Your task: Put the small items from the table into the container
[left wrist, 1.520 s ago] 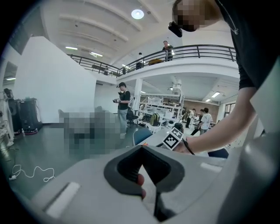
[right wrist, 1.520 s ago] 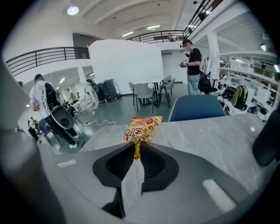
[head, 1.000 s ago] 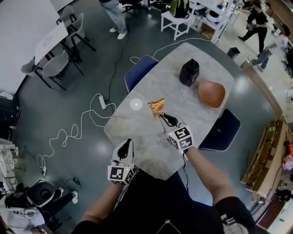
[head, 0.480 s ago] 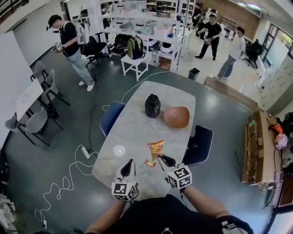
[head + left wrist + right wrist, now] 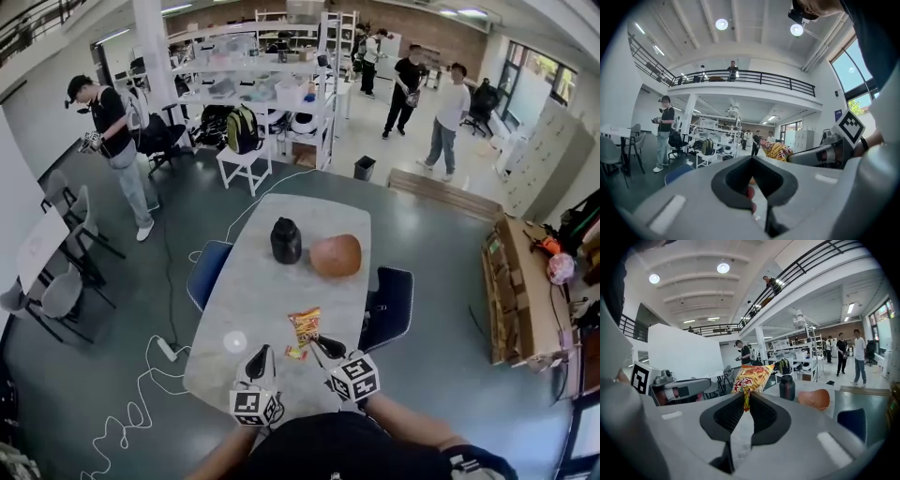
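Note:
My right gripper (image 5: 315,341) is shut on the lower edge of an orange and yellow snack packet (image 5: 303,325), holding it upright above the near end of the marble table (image 5: 272,295). In the right gripper view the packet (image 5: 752,376) stands up out of the closed jaws (image 5: 745,398). My left gripper (image 5: 262,353) hovers beside it, shut, with its tips meeting (image 5: 752,158) and nothing gripped. A small red item (image 5: 295,353) lies on the table between the two grippers. A black container (image 5: 286,240) stands at the far end.
An orange-brown bowl shape (image 5: 336,255) sits beside the black container. A white disc (image 5: 234,342) lies near the table's left edge. Blue chairs (image 5: 208,272) (image 5: 386,305) flank the table, and a white cable (image 5: 155,375) trails on the floor. Several people stand farther off.
Both grippers have pulled back toward the table's near end and risen a little, the packet still in the right one. The head view has tilted up, showing more of the room.

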`<state>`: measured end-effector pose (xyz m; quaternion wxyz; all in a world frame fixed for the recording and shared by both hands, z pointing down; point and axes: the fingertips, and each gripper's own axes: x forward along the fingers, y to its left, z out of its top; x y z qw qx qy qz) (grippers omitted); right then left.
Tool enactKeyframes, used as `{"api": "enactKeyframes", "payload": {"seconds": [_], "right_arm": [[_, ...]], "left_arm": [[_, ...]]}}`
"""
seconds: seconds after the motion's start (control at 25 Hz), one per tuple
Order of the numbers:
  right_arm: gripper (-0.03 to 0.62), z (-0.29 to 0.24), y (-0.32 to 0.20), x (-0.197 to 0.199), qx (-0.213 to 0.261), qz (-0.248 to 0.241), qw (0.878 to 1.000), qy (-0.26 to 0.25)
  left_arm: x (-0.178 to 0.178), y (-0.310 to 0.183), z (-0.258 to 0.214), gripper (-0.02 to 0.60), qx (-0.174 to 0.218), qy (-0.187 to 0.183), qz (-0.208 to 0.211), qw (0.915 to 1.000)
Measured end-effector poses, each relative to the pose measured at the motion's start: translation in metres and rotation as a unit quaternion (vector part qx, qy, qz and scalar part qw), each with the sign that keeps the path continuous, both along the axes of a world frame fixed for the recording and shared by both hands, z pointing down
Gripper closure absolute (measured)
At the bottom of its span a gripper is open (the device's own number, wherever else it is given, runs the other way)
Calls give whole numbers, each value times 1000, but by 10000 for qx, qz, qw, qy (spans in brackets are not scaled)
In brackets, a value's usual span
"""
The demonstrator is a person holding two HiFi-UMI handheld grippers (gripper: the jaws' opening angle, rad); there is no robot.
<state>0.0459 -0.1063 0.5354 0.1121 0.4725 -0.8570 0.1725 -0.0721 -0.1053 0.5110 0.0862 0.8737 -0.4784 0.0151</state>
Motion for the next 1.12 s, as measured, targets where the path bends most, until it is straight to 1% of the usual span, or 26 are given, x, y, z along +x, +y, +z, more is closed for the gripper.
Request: {"api": "enactKeyframes", "payload": {"seconds": [0.24, 0.48, 0.64, 0.76, 0.92, 1.12], "right_arm": [[526, 8, 5, 8, -105, 108, 9999, 63], [526, 11, 4, 17, -166, 262, 9995, 75], [526, 19, -4, 32, -230, 381, 9990, 90], [526, 27, -16, 45, -260, 477, 9984, 138], [526, 43, -39, 57, -377, 572, 9974, 232], [526, 71, -84, 85, -541, 693, 9953, 412]], "left_arm": [[1, -2, 6, 580, -68, -40, 4, 10000], [7, -2, 9, 578, -119, -63, 100, 9999], [13, -6, 11, 578, -131, -95, 118, 9998], [14, -9, 12, 580, -156, -124, 120, 9997], [8, -13, 19, 578, -252, -166, 43, 9995], [4, -15, 32, 580, -431, -250, -70, 9987]]}}
